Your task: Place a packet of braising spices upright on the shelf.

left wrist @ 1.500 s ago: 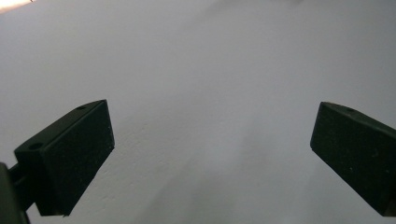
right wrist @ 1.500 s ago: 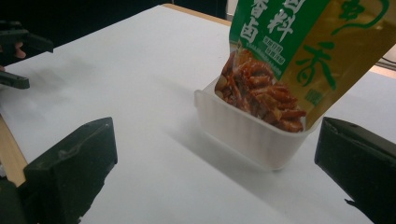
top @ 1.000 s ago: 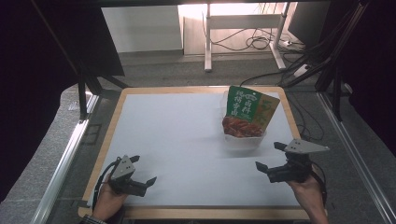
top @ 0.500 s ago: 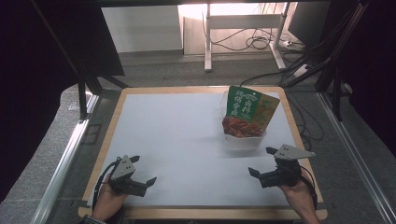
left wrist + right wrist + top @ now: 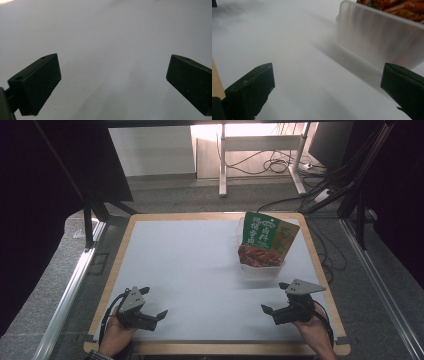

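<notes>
A green and red snack bag (image 5: 263, 239) stands upright in a clear plastic tub (image 5: 260, 269) at the back right of the white table. Near the front right edge, my right gripper (image 5: 274, 297) is open and points left, a short way in front of the tub. The right gripper view has its jaws (image 5: 327, 75) wide apart over bare surface, with the tub (image 5: 374, 40) and the bag's red bottom (image 5: 392, 6) at the upper right. My left gripper (image 5: 154, 302) rests open at the front left. Nothing but white surface lies between its jaws (image 5: 113, 66).
The white work surface (image 5: 190, 265) has a wooden border (image 5: 215, 215); a strip of it (image 5: 217, 82) lies beside my right gripper's left jaw. Black frame posts, metal rails and floor cables surround the table. The stretch between the two grippers is bare.
My right gripper has drawn back toward the front edge and shifted a little left, away from the tub. The left gripper and the bag have stayed put.
</notes>
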Demonstrator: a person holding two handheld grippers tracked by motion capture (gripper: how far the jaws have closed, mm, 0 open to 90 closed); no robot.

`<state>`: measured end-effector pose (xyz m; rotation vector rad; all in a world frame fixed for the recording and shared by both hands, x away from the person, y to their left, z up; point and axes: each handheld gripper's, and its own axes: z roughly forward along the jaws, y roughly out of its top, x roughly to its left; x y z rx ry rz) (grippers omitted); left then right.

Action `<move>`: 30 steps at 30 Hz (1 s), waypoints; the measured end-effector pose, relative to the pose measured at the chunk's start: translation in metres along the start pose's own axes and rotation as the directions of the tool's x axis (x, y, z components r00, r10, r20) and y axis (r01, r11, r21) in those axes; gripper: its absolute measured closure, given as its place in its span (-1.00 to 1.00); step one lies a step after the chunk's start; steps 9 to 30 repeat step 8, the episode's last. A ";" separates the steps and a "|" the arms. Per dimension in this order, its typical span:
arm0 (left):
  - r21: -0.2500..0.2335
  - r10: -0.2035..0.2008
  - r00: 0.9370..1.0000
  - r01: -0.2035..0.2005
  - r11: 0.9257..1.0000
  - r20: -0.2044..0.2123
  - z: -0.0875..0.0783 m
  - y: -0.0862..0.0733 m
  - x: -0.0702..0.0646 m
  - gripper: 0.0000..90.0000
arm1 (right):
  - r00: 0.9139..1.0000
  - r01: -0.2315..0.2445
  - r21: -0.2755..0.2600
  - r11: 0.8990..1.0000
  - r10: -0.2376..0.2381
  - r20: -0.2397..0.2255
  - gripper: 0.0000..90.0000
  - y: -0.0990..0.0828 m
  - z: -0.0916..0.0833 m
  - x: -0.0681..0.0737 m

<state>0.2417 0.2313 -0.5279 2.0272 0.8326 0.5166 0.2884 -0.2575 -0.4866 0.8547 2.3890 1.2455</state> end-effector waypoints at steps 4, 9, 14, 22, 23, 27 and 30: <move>0.002 0.002 1.000 -0.002 1.000 0.000 0.000 0.000 0.000 -1.00 | 1.000 -0.004 0.034 0.999 0.004 -0.003 -1.00 -0.005 0.007 -0.001; 0.006 0.005 1.000 -0.005 1.000 0.004 0.001 0.001 -0.001 -1.00 | 1.000 -0.010 0.049 0.999 0.010 -0.001 -1.00 -0.008 0.009 -0.003; 0.006 0.005 1.000 -0.005 1.000 0.004 0.001 0.001 -0.001 -1.00 | 1.000 -0.010 0.049 0.999 0.010 -0.001 -1.00 -0.008 0.009 -0.003; 0.006 0.005 1.000 -0.005 1.000 0.004 0.001 0.001 -0.001 -1.00 | 1.000 -0.010 0.049 0.999 0.010 -0.001 -1.00 -0.008 0.009 -0.003; 0.006 0.005 1.000 -0.005 1.000 0.004 0.001 0.001 -0.001 -1.00 | 1.000 -0.010 0.049 0.999 0.010 -0.001 -1.00 -0.008 0.009 -0.003; 0.006 0.005 1.000 -0.005 1.000 0.004 0.001 0.001 -0.001 -1.00 | 1.000 -0.010 0.049 0.999 0.010 -0.001 -1.00 -0.008 0.009 -0.003; 0.006 0.005 1.000 -0.005 1.000 0.004 0.001 0.001 -0.001 -1.00 | 1.000 -0.010 0.049 0.999 0.010 -0.001 -1.00 -0.008 0.009 -0.003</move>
